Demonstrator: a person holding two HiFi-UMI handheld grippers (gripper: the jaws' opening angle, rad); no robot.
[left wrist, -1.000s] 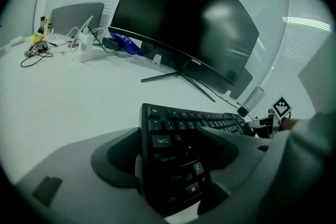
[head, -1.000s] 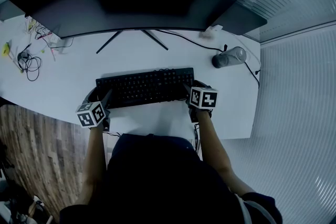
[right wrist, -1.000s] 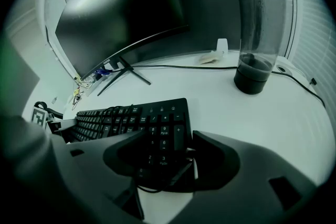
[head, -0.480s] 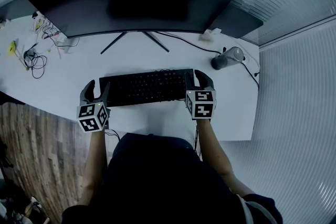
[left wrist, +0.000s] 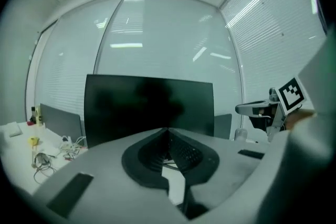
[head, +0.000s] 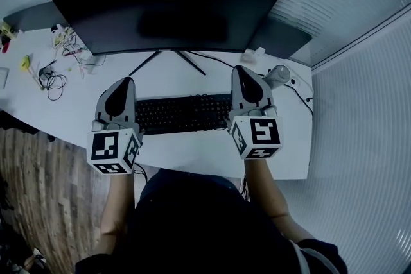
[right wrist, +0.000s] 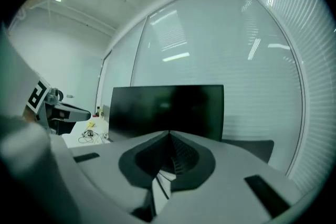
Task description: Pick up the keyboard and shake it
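Observation:
A black keyboard [head: 186,113] lies flat on the white desk [head: 186,151], in front of the monitor. Both grippers are lifted above the desk at the keyboard's two ends and point level toward the monitor. My left gripper [head: 122,81] has just been closing and is shut, with nothing between its jaws; in the left gripper view its tips [left wrist: 168,129] meet in front of the screen. My right gripper [head: 246,68] has likewise just closed empty, and its tips [right wrist: 169,134] meet. Neither gripper touches the keyboard.
A wide dark monitor [head: 167,9] on a splayed stand fills the back of the desk. Tangled cables and small items [head: 51,77] lie at the far left. A grey cylinder [head: 280,74] stands at the right. Blinds line the walls; wood floor [head: 45,189] lies at the left.
Both grippers rose from the keyboard's ends to well above the desk, tilted up to level, and their open jaws closed. The keyboard stayed on the desk.

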